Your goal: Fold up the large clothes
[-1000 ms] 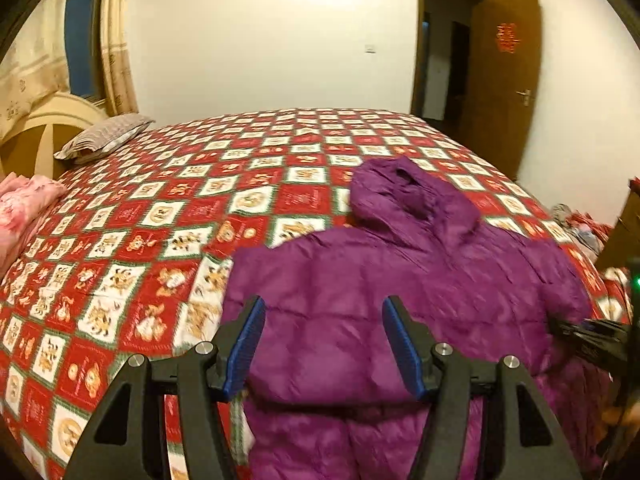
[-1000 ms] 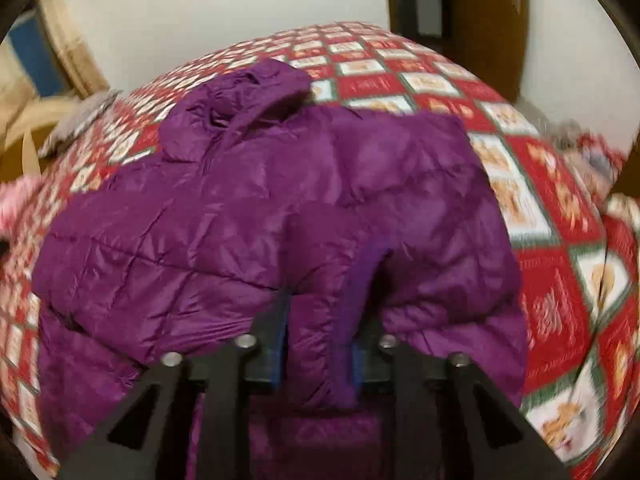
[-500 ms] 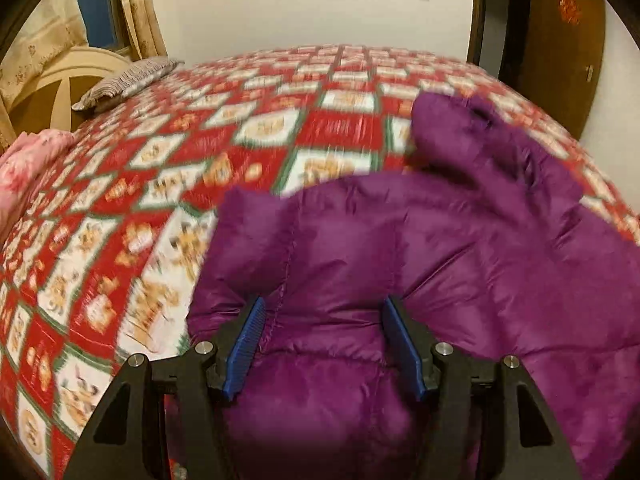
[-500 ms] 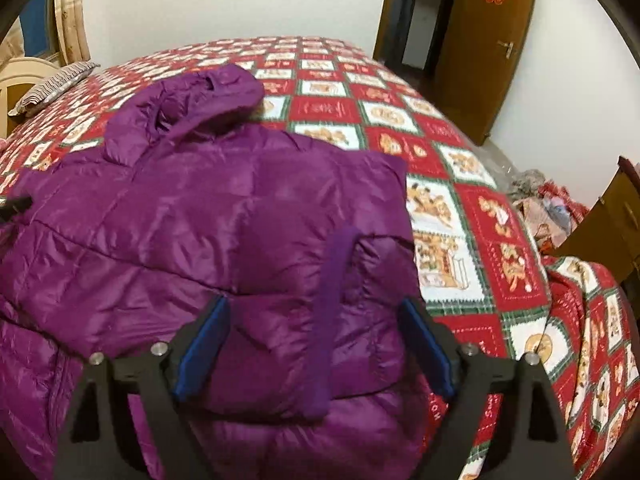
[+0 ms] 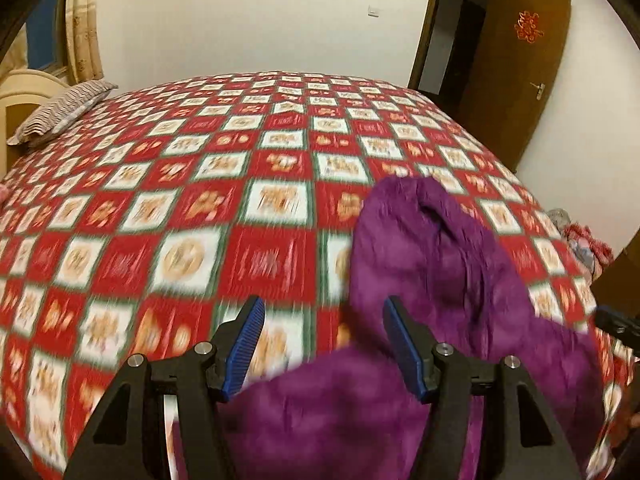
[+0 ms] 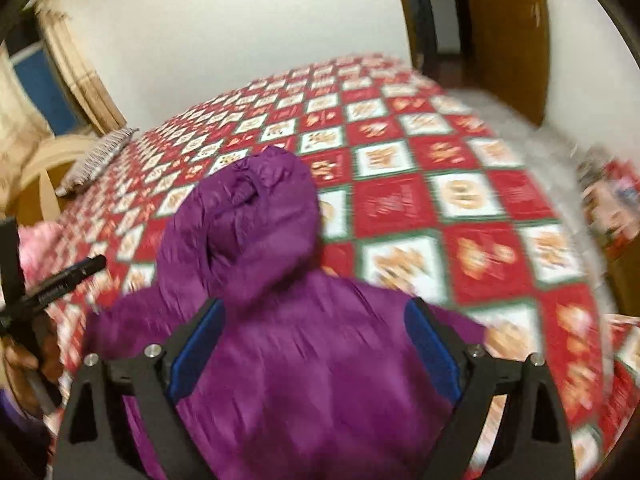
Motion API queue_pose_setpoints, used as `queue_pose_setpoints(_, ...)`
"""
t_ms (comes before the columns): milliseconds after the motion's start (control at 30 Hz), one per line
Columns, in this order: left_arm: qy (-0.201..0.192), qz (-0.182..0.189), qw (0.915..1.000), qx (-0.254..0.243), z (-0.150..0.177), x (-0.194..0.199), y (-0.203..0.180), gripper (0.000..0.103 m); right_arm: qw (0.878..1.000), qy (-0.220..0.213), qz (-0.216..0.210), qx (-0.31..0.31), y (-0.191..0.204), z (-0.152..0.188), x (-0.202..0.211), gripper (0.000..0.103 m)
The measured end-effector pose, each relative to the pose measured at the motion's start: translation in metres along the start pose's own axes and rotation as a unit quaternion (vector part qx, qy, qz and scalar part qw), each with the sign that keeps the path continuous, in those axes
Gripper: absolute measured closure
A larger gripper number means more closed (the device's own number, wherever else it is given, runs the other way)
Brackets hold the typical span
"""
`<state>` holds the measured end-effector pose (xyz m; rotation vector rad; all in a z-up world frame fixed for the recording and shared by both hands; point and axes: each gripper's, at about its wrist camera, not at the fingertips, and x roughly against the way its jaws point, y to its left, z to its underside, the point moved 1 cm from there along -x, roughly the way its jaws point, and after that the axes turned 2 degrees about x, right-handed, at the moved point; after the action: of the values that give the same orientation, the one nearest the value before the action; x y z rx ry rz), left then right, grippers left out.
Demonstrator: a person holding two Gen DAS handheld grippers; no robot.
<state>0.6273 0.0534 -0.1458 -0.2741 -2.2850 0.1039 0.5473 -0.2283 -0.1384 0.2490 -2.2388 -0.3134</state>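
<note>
Purple quilted hooded jacket [image 6: 280, 360] spread on red-and-white checked bedspread [image 5: 200, 208], hood [image 6: 248, 216] pointing away, left gripper [image 5: 322, 344] and right gripper [image 6: 312, 344] both spread wide, grasping nothing, striped pillow [image 5: 60, 112] far left.

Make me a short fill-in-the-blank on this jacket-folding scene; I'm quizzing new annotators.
1. The jacket on the bed is ____ in colour.
2. The jaws of both the left gripper and the right gripper stand ____.
3. The bedspread is checked in white and ____.
4. The striped pillow lies by the ____ at the bed's far left corner.

Missing words: purple; open; red; headboard
</note>
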Motion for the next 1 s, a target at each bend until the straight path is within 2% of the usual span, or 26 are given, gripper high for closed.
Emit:
queue_pose_setpoints(100, 0.016, 0.032, 0.9989, 0.03, -0.025, -0.034, 0.003, 0.041, 0.999, 0.013, -0.025, -0.031, -0.006, -0.028, -0.039, 0.015)
queue_pose_setpoints(200, 0.044, 0.047, 0.9969, 0.046, -0.047, -0.076, 0.0, 0.041, 0.998, 0.022, -0.026, -0.047, -0.01, -0.05, -0.074, 0.015)
queue_pose_setpoints(367, 0.082, 0.078, 0.9928, 0.04, -0.064, -0.128, -0.017, 0.041, 0.998, 0.039, -0.01, -0.039, -0.018, -0.077, -0.119, 0.016)
queue_pose_setpoints(433, 0.1, 0.086, 0.9902, 0.046, -0.064, -0.147, -0.021, 0.041, 0.997, 0.052, -0.025, -0.043, -0.021, -0.083, -0.141, 0.022)
queue_pose_setpoints(467, 0.113, 0.095, 0.9876, 0.054, -0.062, -0.158, -0.022, 0.041, 0.997, 0.061, -0.029, -0.041, -0.021, -0.086, -0.148, 0.028)
queue_pose_setpoints(533, 0.109, 0.104, 0.9863, 0.068, -0.058, -0.166, -0.022, 0.041, 0.996, 0.084, -0.032, -0.022, -0.014, -0.087, -0.168, 0.038)
queue_pose_setpoints(567, 0.087, 0.109, 0.9877, 0.071, -0.056, -0.164, -0.022, 0.042, 0.996, 0.083, -0.031, -0.008, -0.01, -0.089, -0.172, 0.043)
queue_pose_setpoints(600, 0.077, 0.116, 0.9876, 0.073, -0.054, -0.162, -0.022, 0.064, 0.997, 0.077, -0.028, 0.013, -0.004, -0.089, -0.174, 0.06)
queue_pose_setpoints(667, 0.078, 0.164, 0.9795, 0.087, -0.051, -0.16, -0.021, 0.096, 0.996, 0.079, -0.034, 0.038, 0.006, -0.087, -0.174, 0.09)
queue_pose_setpoints(733, 0.062, 0.181, 0.9764, 0.1, -0.048, -0.148, -0.02, 0.097, 0.996, 0.073, -0.041, 0.043, 0.012, -0.084, -0.168, 0.091)
queue_pose_setpoints(833, 0.021, 0.178, 0.9817, 0.066, -0.05, -0.114, -0.029, 0.098, 0.995, 0.04, -0.066, 0.057, 0.019, -0.082, -0.141, 0.093)
queue_pose_setpoints(1000, -0.048, 0.186, 0.9813, 0.006, -0.039, -0.039, -0.045, 0.098, 0.991, -0.017, -0.086, 0.105, 0.045, -0.071, -0.068, 0.093)
